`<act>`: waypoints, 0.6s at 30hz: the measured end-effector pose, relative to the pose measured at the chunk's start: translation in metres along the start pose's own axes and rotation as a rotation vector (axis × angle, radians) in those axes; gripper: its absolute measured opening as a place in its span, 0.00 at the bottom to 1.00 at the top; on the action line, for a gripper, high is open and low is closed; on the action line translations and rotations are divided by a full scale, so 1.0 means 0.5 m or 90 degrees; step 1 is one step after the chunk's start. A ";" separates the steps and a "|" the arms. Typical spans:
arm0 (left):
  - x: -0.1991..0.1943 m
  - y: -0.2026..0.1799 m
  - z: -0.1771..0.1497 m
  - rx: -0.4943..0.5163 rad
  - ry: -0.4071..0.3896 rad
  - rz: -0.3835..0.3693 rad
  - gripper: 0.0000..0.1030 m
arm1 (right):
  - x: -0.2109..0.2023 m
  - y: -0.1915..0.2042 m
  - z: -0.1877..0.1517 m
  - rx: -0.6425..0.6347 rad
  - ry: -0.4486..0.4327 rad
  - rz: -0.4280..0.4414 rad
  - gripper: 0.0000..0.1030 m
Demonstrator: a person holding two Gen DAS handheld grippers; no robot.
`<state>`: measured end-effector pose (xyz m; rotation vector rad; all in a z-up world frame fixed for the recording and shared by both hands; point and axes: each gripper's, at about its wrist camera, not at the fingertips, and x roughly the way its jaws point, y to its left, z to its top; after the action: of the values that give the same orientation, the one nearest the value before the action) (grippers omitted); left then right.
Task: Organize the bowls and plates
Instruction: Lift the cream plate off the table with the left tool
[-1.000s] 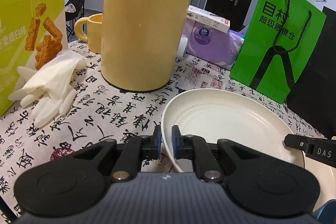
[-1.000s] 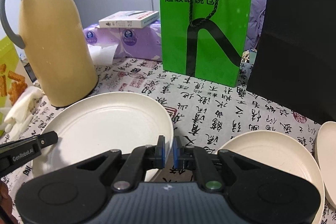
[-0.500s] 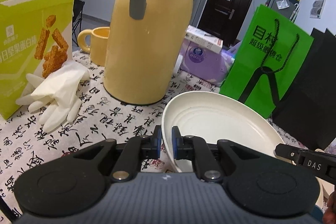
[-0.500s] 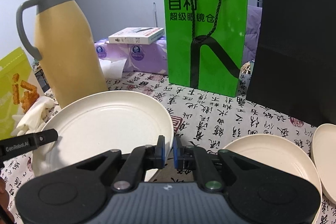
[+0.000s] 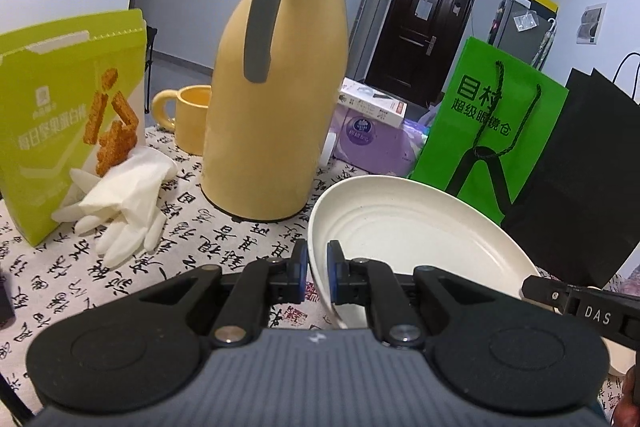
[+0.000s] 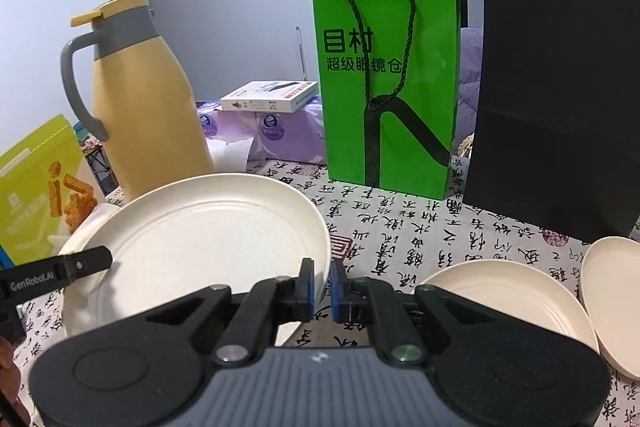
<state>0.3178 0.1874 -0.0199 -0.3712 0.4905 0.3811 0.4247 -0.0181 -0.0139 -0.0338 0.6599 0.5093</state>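
Note:
A large cream plate [image 5: 416, 239] [image 6: 208, 231] hangs above the printed tablecloth, held from both sides. My left gripper [image 5: 317, 263] is shut on its left rim. My right gripper [image 6: 321, 283] is shut on its right rim. Each gripper's tip shows in the other's view, at the plate's far edge. A second cream plate [image 6: 504, 299] lies on the cloth to the right, and a third cream plate [image 6: 612, 303] sits at the right edge, partly cut off.
A tall yellow thermos jug [image 5: 276, 99] stands close behind the held plate, with a yellow mug [image 5: 188, 123] beside it. White gloves [image 5: 124, 203] and a green snack box [image 5: 68, 123] lie left. A green paper bag [image 6: 388, 87] and black bag [image 6: 556, 99] stand behind.
Both grippers have lifted the large plate upward off the cloth and drawn back a little. The views have tilted up, so the jug's top and the bags show fuller.

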 end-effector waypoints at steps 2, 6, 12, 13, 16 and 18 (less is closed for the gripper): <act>-0.011 -0.001 -0.001 0.003 -0.005 -0.001 0.10 | -0.010 0.001 -0.002 0.001 -0.003 -0.001 0.07; -0.029 -0.002 -0.006 0.014 -0.004 -0.003 0.10 | -0.030 0.002 -0.005 0.007 -0.007 -0.002 0.07; -0.060 0.005 -0.016 0.012 -0.008 -0.006 0.10 | -0.066 0.011 -0.017 0.006 -0.014 0.004 0.08; -0.065 0.005 -0.018 0.012 -0.009 -0.007 0.10 | -0.073 0.013 -0.020 0.004 -0.014 0.001 0.08; -0.084 0.001 -0.024 0.019 -0.013 -0.004 0.10 | -0.091 0.017 -0.029 0.007 -0.017 -0.002 0.08; -0.098 0.000 -0.027 0.021 -0.016 -0.005 0.10 | -0.104 0.018 -0.033 0.011 -0.020 0.000 0.08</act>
<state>0.2725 0.1689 -0.0056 -0.3365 0.4693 0.3693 0.3760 -0.0364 0.0048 -0.0095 0.6341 0.5039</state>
